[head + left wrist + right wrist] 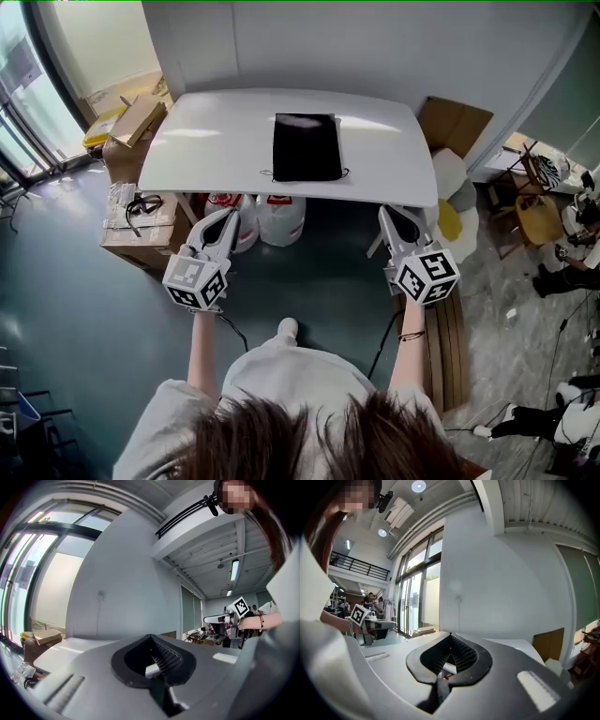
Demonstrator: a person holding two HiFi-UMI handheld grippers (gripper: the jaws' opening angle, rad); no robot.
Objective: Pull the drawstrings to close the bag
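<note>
A flat black drawstring bag lies in the middle of the white table, its thin cords showing at its two near corners. Both grippers hang in front of the table's near edge, well short of the bag. My left gripper is shut and holds nothing; its jaws meet at the tips. My right gripper is likewise shut and empty, its jaws pressed together. Neither gripper view shows the bag. The two grippers point level toward the table.
Cardboard boxes stand left of the table, with another box nearer me. White jugs sit under the table. Cardboard and a yellow thing lie at the right. People stand at the far right.
</note>
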